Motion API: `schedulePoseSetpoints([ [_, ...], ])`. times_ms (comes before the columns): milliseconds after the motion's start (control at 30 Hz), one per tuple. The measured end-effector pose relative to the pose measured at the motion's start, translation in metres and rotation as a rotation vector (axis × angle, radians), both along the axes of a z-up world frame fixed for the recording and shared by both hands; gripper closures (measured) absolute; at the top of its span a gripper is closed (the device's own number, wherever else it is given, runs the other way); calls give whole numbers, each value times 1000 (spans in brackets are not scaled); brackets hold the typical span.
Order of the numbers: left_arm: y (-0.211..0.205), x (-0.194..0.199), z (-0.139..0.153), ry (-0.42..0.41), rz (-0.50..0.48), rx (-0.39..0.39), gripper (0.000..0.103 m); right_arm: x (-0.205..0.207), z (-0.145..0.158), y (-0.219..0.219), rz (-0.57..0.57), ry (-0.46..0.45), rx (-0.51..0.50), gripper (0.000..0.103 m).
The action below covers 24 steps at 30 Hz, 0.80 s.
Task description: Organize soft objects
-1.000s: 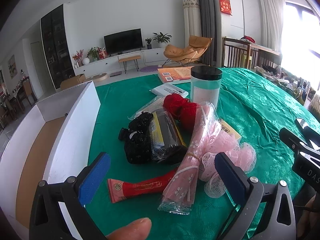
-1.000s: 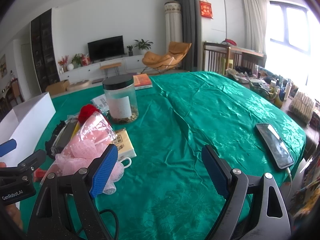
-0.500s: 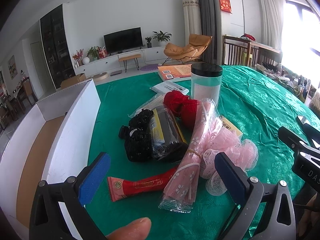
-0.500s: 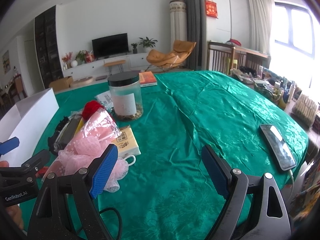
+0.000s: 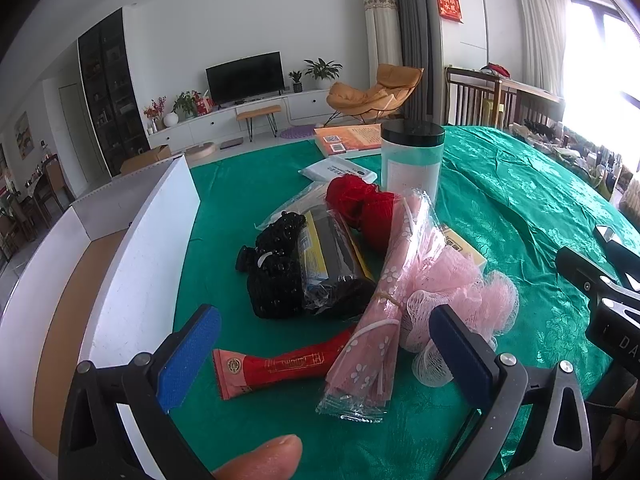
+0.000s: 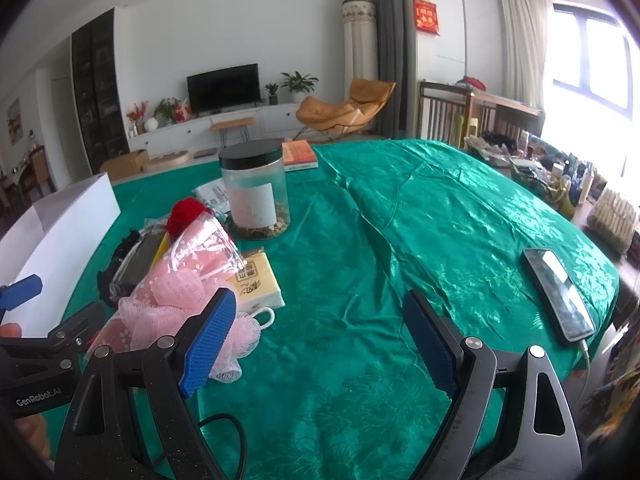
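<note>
Left gripper (image 5: pixel 326 350) spread wide, empty, low over the near end of the soft-item pile on the green-clothed bench (image 5: pixel 520 200). Between its fingers: red tube (image 5: pixel 280 368) and pink floral packet (image 5: pixel 384 308), with pink mesh pouf (image 5: pixel 460 292) touching the packet's right side. Farther: black beaded item (image 5: pixel 276 268), dark wrapped roll (image 5: pixel 332 264), red yarn (image 5: pixel 360 208), then lidded jar (image 5: pixel 412 160). White box (image 5: pixel 136 264) stands left of the pile, apparently empty inside. Right gripper (image 6: pixel 320 344) also spread, empty, over bare cloth right of the pouf (image 6: pixel 160 312). Phone (image 6: pixel 558 294) lies far right.
</note>
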<state>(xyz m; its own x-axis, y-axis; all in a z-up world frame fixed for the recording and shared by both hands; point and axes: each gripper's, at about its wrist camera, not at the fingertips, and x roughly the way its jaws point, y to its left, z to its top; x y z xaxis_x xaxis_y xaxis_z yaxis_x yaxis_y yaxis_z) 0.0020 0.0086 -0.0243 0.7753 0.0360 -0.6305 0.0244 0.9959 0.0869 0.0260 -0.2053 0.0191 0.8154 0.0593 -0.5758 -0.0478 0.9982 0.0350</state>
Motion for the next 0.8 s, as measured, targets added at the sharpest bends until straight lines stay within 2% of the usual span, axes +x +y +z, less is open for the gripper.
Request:
schedulePoseSetpoints([
  [800,-2,3,-12,47,-8,12,0,1,-5,6,12,14,-6,16],
])
